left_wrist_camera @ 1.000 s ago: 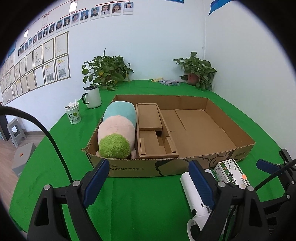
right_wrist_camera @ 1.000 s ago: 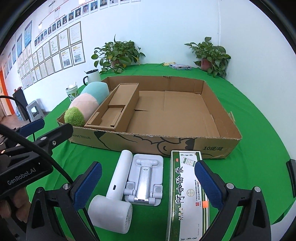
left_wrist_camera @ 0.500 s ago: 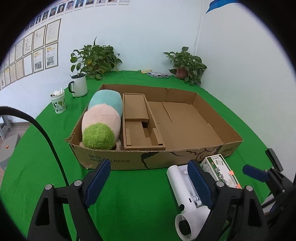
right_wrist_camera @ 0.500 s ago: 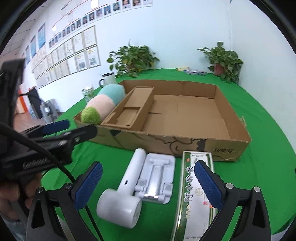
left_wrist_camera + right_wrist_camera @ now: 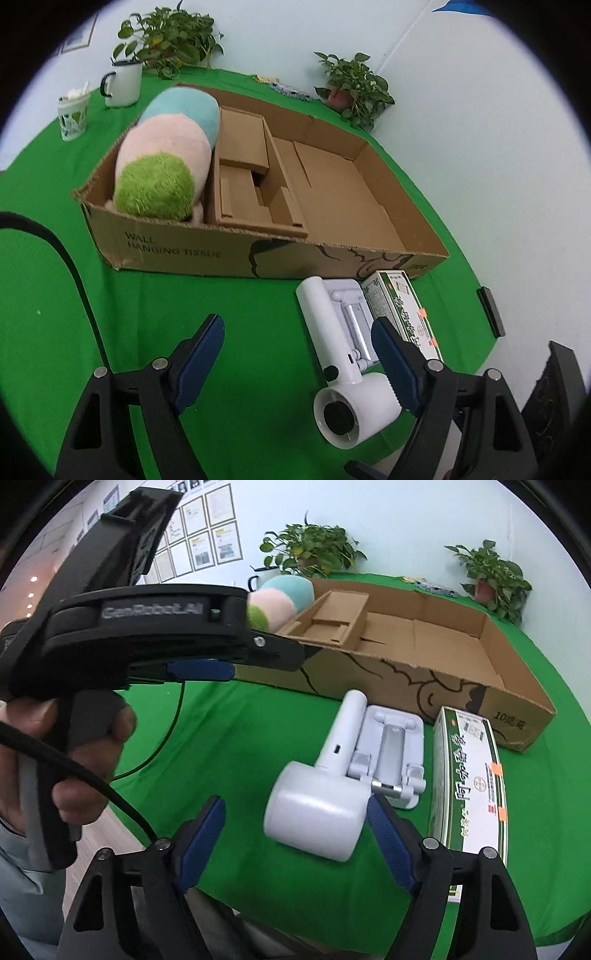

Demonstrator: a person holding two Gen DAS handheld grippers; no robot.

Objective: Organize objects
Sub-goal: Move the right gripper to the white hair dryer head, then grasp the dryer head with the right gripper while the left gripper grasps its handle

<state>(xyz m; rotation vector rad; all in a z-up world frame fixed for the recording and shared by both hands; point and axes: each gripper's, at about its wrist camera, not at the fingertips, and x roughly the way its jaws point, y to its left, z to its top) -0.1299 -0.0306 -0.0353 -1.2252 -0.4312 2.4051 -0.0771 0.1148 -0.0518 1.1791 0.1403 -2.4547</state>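
Both jaws spread wide and empty, left hand-held gripper [image 5: 297, 363] and right hand-held gripper [image 5: 295, 834] low in frame, framing white handheld fan [image 5: 325, 782] lying centre on green desk [image 5: 229, 738], outside brown cardboard tray [image 5: 517, 686], likely lining up pickup.

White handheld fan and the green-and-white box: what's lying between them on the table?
A white folding stand lies flat between the fan and the green-and-white box, touching the fan's handle. Both wrist views show it, the right clearest.
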